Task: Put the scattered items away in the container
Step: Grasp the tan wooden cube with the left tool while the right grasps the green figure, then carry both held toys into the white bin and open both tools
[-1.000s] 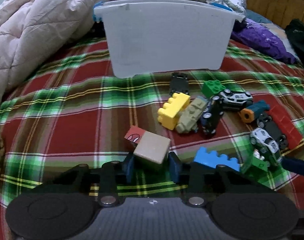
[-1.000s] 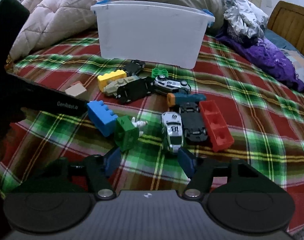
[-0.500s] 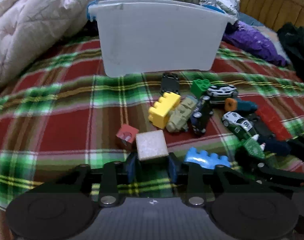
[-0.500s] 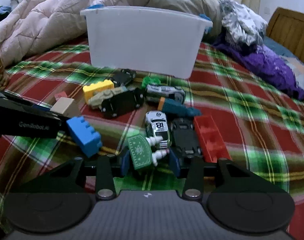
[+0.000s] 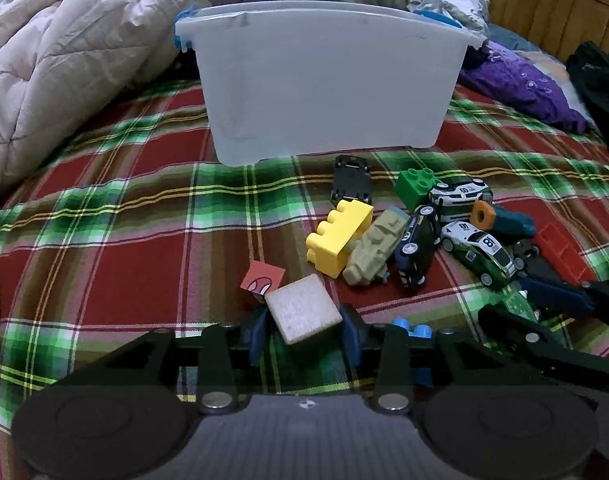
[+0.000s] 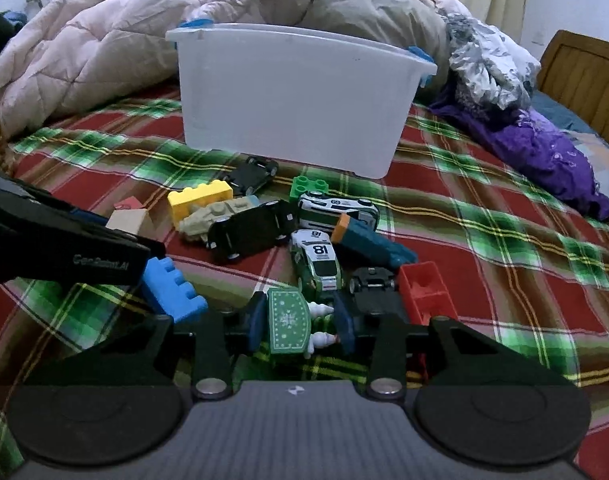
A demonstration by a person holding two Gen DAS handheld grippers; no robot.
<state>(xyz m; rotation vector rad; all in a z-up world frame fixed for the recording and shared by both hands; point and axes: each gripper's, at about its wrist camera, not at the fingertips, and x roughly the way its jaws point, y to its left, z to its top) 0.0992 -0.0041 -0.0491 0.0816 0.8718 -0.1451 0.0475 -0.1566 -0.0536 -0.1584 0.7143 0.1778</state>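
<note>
A big white tub (image 5: 324,92) is sitting on the red and green checked blanket (image 5: 116,240), with the toys lying in front of it. The left gripper (image 5: 304,326) is squeezing a pale wooden block (image 5: 302,308) between its blue pads, right next to a small red block (image 5: 262,278). The right gripper (image 6: 298,322) is closing its jaws on a green toy piece with white dots (image 6: 286,324), which is sitting between them with the pads touching it. Beside it are lying a blue brick (image 6: 172,290), a green and white race car (image 6: 316,262), a black car (image 6: 250,230), a yellow brick (image 6: 198,198) and a red brick (image 6: 424,292). A puffy quilt (image 6: 144,40) is piling up behind the tub.
</note>
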